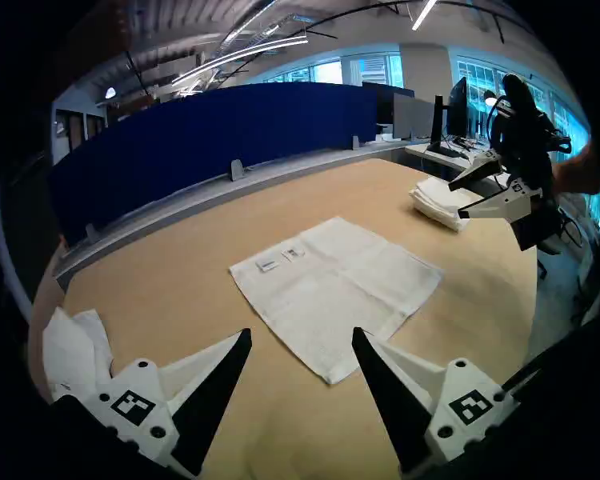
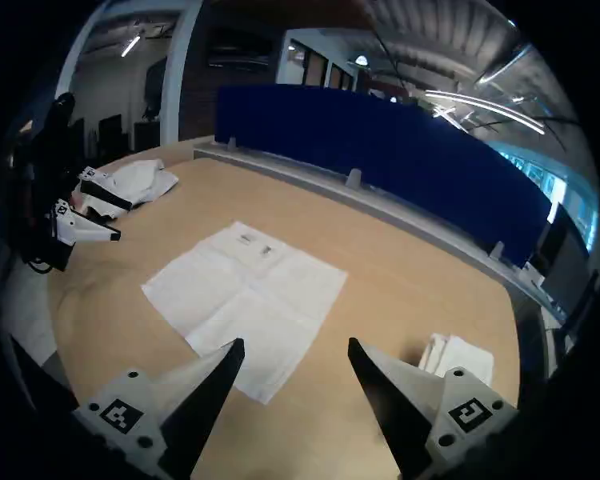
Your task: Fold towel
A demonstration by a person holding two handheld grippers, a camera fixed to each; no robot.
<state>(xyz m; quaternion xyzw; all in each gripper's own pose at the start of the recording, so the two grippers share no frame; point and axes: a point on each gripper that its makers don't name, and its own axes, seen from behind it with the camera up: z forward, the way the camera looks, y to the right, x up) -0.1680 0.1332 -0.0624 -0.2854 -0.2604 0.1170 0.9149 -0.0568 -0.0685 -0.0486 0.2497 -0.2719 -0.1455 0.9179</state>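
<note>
One towel [image 1: 336, 288] lies spread flat in the middle of the table [image 1: 180, 272], clear of every edge. The left gripper [image 1: 300, 334] and the right gripper [image 2: 294, 342] hover above the table's edges, both wide open and empty. Folded towels [image 1: 440, 202] sit stacked at one end, a crumpled cloth [image 1: 72, 344] at the opposite end.

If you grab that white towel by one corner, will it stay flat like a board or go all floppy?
Probably floppy: the towel lies limp and flat on the table, with soft crease lines across it. It looks thin, so likely light for its size. Pushed, it might bunch up rather than slide whole.
</note>
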